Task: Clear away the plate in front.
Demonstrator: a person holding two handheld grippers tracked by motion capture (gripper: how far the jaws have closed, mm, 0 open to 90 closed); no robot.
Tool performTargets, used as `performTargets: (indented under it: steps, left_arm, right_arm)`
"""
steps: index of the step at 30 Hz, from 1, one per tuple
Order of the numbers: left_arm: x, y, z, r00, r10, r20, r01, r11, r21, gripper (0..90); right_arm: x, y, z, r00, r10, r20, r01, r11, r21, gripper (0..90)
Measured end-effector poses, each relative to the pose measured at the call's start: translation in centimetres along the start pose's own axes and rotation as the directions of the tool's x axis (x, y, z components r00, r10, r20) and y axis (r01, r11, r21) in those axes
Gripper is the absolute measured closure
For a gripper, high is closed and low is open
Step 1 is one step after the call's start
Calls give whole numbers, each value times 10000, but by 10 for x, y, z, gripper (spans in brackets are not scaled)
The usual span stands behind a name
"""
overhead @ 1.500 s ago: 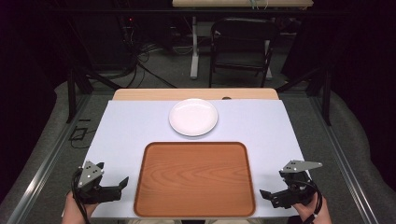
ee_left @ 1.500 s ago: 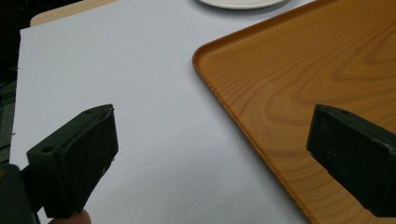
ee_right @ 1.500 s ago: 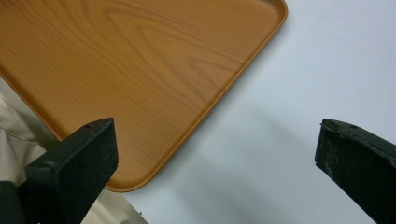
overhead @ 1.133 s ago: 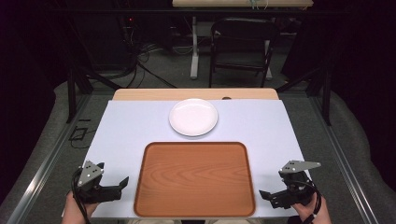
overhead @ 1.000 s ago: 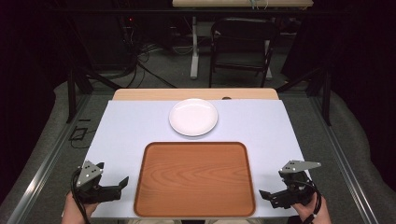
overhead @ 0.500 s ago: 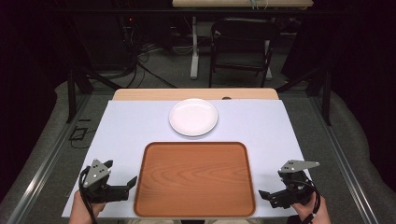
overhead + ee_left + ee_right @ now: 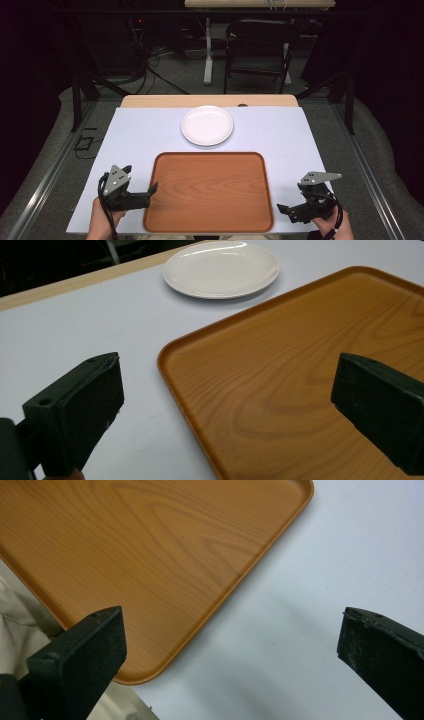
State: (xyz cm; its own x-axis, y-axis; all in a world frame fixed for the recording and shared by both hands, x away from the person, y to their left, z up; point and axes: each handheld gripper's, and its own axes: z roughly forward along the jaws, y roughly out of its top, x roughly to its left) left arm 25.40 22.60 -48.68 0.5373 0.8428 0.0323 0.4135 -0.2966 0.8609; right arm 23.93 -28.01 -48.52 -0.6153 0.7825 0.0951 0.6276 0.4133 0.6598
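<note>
High view: rectangular wooden tray (image 7: 209,192) dead centre, long axis running side to side between left gripper (image 7: 148,191) and right gripper (image 7: 283,210). Both wide apart, empty. Left sits closer, practically touching the tray edge.

Both hands hold low, the left gripper (image 7: 150,192) and right gripper (image 7: 282,210) with fingers spread wide.

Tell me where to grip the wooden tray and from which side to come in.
Grip the wooden tray by its raised rim, left edge, coming in from the left, low and level. The tray lies flat on the table, so only that thin upturned lip gives the jaws purchase. The left gripper already stands open beside that edge, probably best placed.
</note>
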Motion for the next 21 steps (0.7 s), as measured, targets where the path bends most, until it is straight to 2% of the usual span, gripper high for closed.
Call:
performTargets:
  steps: [5,7,11,15,21]
  left_arm:
    - [-5,5,10,9998,47,206,-49,9999,116,6]
    - [-9,9,18,9989,115,447,-122,9998,168,4]
    - [-13,13,25,9976,202,667,-216,9996,203,6]
    - [-17,19,33,9937,-6,1117,-33,9994,352,16]
    - [-22,26,42,9918,-154,1272,113,9994,334,17]
  right_arm:
    - [0,0,0,10000,6,6,-6,10000,-10,0]
    - [0,0,0,10000,12,-6,-12,10000,-8,0]
    - [0,0,0,10000,-9,2,9,10000,-19,0]
    - [0,0,0,10000,-21,16,21,10000,-29,0]
    - [0,0,0,10000,-23,21,23,10000,-19,0]
